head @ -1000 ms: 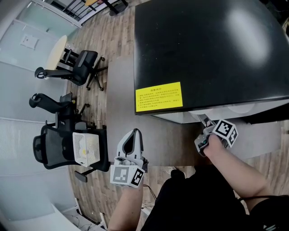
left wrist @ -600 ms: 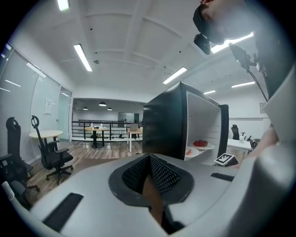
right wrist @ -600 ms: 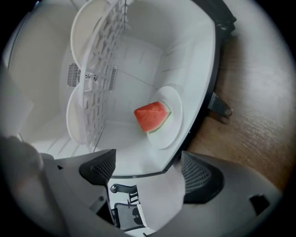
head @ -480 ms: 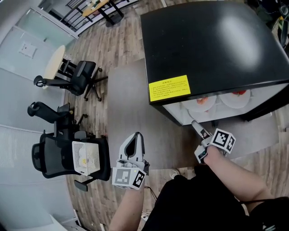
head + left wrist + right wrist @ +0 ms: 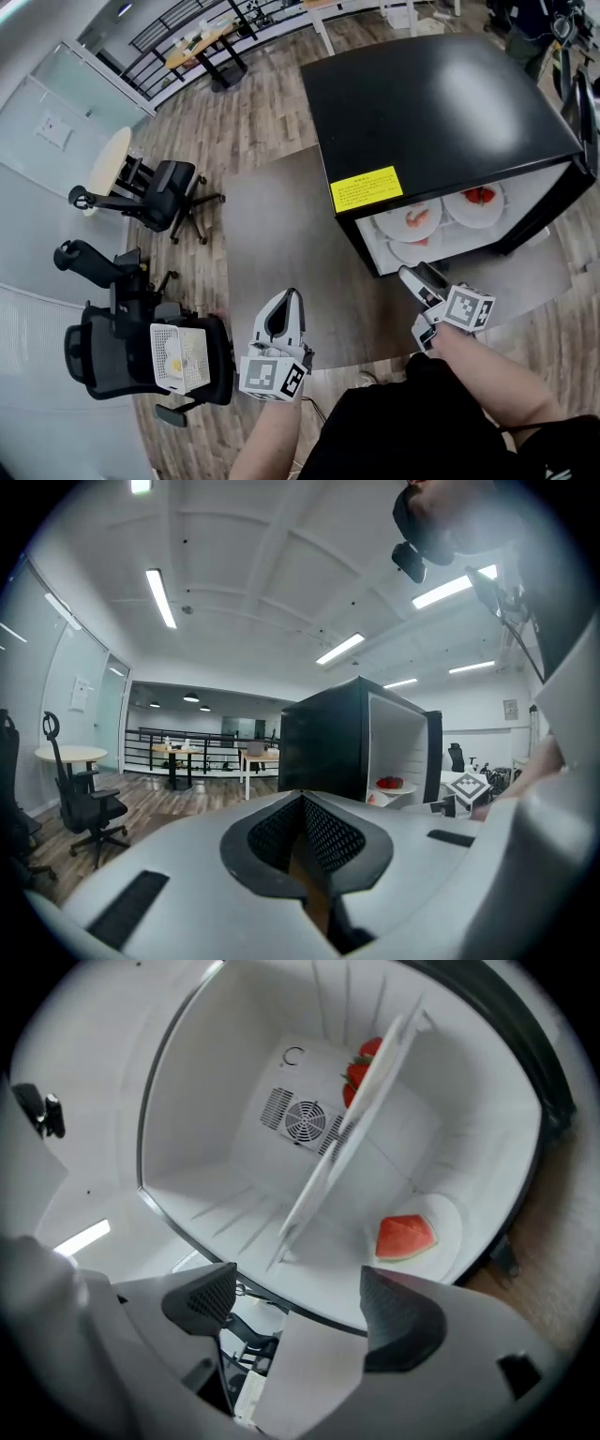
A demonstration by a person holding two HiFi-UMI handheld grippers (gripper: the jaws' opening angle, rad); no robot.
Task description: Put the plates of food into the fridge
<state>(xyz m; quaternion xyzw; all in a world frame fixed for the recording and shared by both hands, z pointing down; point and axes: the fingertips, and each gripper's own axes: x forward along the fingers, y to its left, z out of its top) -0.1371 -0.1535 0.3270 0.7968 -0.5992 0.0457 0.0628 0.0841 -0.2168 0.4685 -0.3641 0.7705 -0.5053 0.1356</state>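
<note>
Left tongs [image 5: 302,808] are sitting clenched with nothing between them, hanging over the grey mat [image 5: 272,234], well apart from the fridge [image 5: 441,103]. Right tongs [image 5: 298,1290] are sitting released and empty, pointing into the open fridge from just outside its front edge. Plates are lying inside: the watermelon plate [image 5: 448,1218] is resting on the fridge floor, and red fruit [image 5: 361,1063] is showing above the shelf [image 5: 342,1138]. From the head view, the red-food plate [image 5: 461,212] and the orange-food plate [image 5: 396,228] are sitting side by side on the shelf.
</note>
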